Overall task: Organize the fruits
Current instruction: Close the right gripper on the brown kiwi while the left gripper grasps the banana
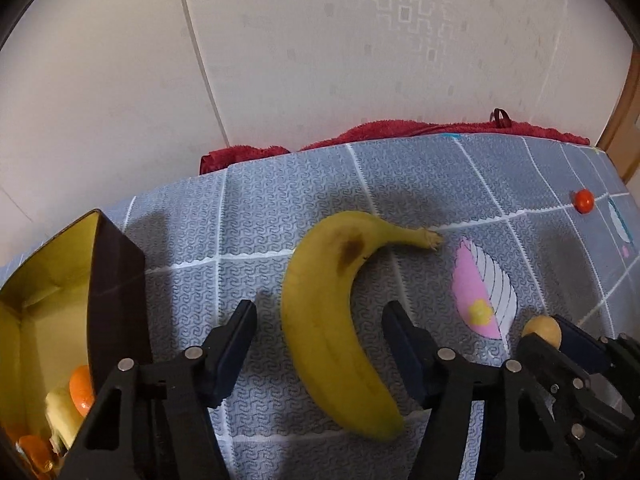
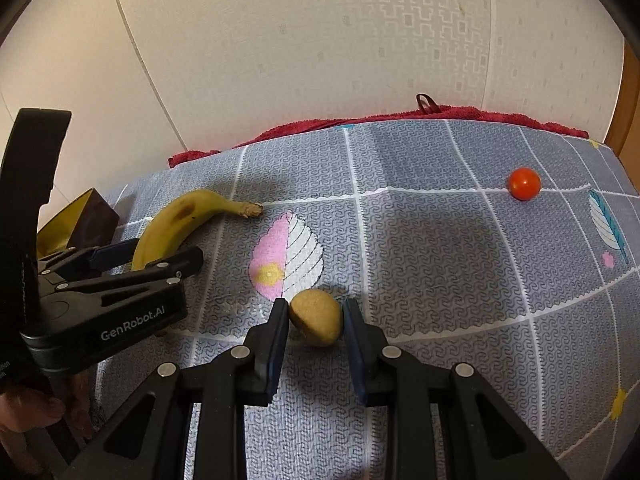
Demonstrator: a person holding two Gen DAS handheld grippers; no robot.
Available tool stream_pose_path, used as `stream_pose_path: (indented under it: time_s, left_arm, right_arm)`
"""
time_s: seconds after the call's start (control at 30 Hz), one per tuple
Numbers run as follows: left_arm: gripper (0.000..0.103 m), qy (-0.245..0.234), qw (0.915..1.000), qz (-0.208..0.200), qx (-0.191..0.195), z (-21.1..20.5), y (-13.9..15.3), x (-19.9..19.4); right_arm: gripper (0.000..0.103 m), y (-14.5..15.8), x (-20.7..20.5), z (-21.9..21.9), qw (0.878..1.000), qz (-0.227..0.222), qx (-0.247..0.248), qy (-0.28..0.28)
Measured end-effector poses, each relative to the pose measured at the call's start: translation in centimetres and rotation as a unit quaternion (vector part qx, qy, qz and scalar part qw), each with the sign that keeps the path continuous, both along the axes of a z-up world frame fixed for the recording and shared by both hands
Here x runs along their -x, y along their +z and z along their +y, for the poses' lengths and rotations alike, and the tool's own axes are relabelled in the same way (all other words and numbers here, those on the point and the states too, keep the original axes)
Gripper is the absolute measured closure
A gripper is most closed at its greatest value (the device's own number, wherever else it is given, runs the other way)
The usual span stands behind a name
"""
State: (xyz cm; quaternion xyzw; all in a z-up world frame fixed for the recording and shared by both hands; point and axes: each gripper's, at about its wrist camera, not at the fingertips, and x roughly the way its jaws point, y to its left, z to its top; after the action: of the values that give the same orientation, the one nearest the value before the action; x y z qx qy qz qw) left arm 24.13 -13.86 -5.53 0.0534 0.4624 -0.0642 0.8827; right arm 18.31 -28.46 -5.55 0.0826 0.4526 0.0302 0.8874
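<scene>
Left wrist view
Left gripper (image 1: 320, 328): jaws spread wide, straddling the banana (image 1: 332, 312) without touching it.
Banana: lay on the grey patterned tablecloth (image 1: 280, 192), stem toward the far edge.
Box (image 1: 108, 280): dark outside, yellow inside, at the table's left edge; an orange fruit (image 1: 80, 390) and a pale yellow item (image 1: 62, 414) lay in it.
Red tomato (image 1: 583, 200): near the far right corner.

Right wrist view
Right gripper (image 2: 316, 320): fingers close on either side of the brown kiwi (image 2: 317, 322); whether the pads pressed it, I could not tell.
Kiwi: sat beside the pink and white leaf print (image 2: 286, 258), mid-table.
Tomato (image 2: 524, 183): well apart, toward the far right corner.
Red towel (image 2: 440, 114): bunched along the far edge.
Left gripper (image 2: 132, 258): spread around the banana's (image 2: 180, 220) near end.
</scene>
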Motion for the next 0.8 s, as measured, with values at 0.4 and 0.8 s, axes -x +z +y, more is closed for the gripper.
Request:
stream_pose_path:
  time_s: [0.4, 0.8]
  left_arm:
    - [0.043, 0.010, 0.9995, -0.007, 0.028, 0.3, 0.1, 0.0]
    - [0.071, 0.007, 0.9988, -0.015, 0.047, 0.8, 0.9, 1.6]
  right_arm:
    - [0.075, 0.0, 0.1, 0.1, 1.000, -0.004, 0.003, 0.002]
    - [0.075, 0.9, 0.4, 0.1, 1.000, -0.022, 0.004, 0.008]
